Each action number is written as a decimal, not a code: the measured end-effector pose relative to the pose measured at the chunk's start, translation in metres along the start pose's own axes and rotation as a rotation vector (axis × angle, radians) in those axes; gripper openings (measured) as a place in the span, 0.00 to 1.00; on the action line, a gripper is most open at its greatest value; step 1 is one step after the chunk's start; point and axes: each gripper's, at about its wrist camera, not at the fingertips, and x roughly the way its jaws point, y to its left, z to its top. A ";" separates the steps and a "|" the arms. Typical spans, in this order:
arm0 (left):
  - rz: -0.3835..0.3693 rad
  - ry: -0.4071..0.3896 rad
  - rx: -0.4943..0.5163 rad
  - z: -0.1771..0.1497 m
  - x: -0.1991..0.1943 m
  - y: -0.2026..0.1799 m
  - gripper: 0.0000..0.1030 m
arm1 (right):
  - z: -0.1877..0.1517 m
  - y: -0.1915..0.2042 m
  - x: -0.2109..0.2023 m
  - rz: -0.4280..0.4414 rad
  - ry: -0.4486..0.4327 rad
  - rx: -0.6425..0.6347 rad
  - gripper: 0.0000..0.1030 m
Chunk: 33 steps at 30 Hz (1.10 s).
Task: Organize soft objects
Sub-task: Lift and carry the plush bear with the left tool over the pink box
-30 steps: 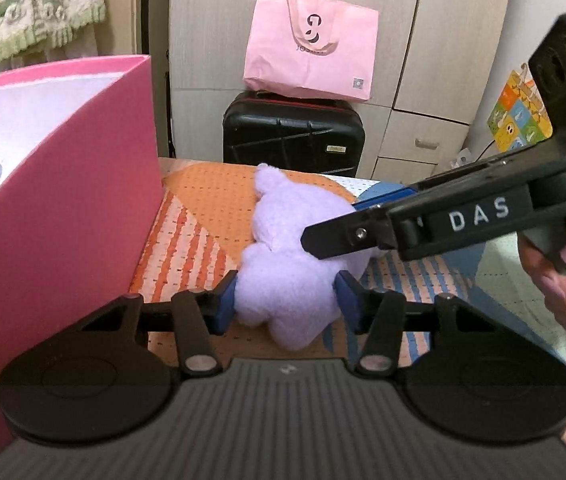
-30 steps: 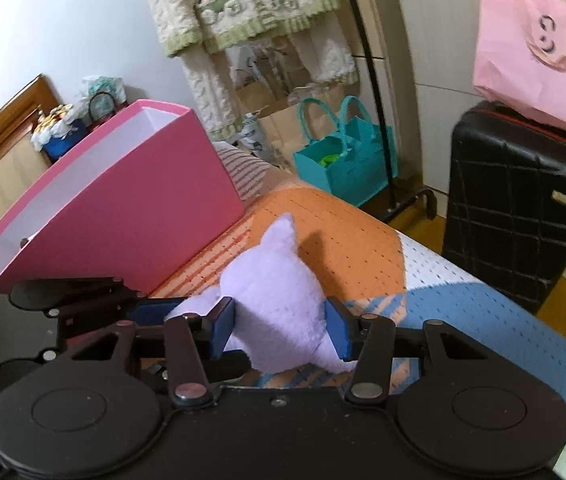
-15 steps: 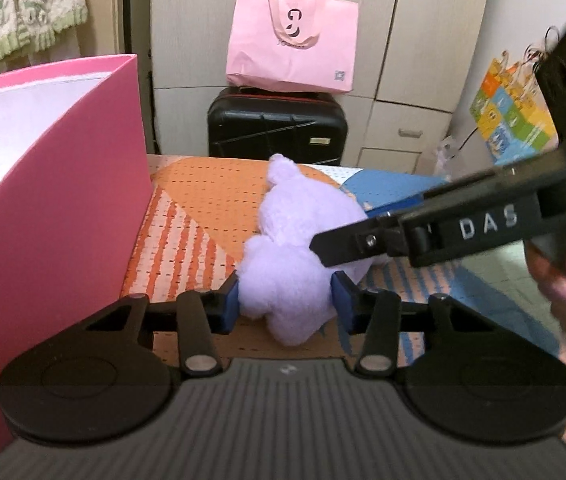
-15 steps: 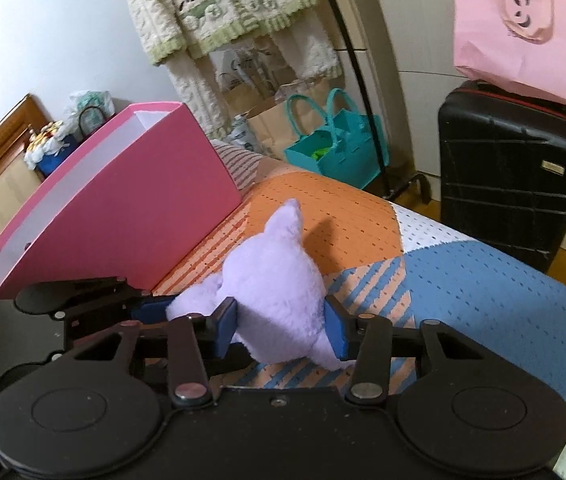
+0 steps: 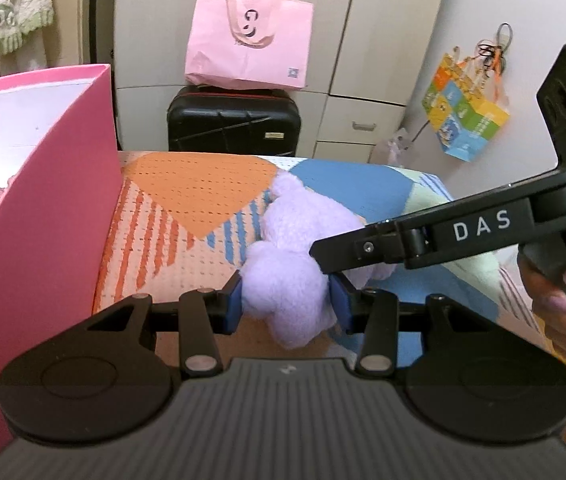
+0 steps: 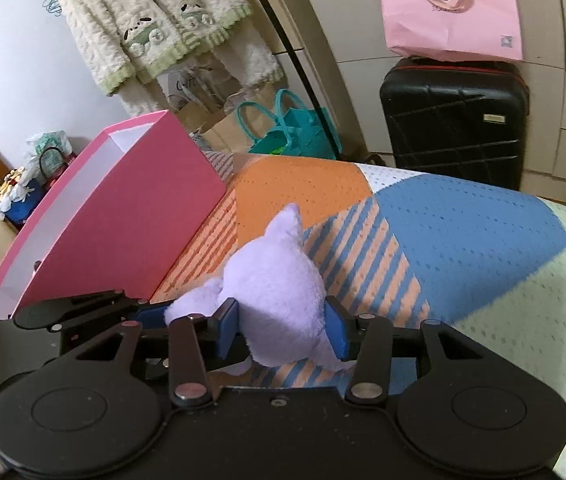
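A lilac plush toy [image 5: 307, 224] hangs low over the patterned bedspread [image 5: 187, 184], gripped from two sides. My left gripper [image 5: 286, 300] has its blue pads pressed into the toy's near lobe and is still squeezing in. My right gripper [image 6: 282, 332] clamps the toy's body [image 6: 275, 264]; its jaws are easing open a little, though the pads still dent the fur. The right tool's black arm [image 5: 479, 228] crosses the left wrist view over the toy. An open pink box [image 5: 43, 200] stands to the left, also in the right wrist view [image 6: 135, 216].
A black suitcase [image 5: 235, 120] with a pink bag [image 5: 247, 56] on it stands past the bed's far edge, against pale cupboards. A teal tote [image 6: 295, 128] and hanging knitwear [image 6: 155, 24] are behind the box. A person's hand [image 5: 563, 292] holds the right tool.
The left pads have closed in on the toy, squeezing it narrower. Both grippers have shifted with it; the pink box now sits further left in the left wrist view.
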 end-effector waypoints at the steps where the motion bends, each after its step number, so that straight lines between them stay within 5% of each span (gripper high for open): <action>1: -0.010 0.007 -0.001 -0.001 -0.003 0.000 0.42 | -0.003 0.005 -0.004 -0.010 0.001 -0.015 0.50; 23: -0.082 -0.030 0.093 -0.044 -0.110 -0.028 0.40 | -0.064 0.084 -0.076 -0.050 -0.046 -0.121 0.52; 33: -0.143 -0.027 0.194 -0.057 -0.186 0.011 0.40 | -0.098 0.158 -0.106 -0.065 -0.095 -0.161 0.52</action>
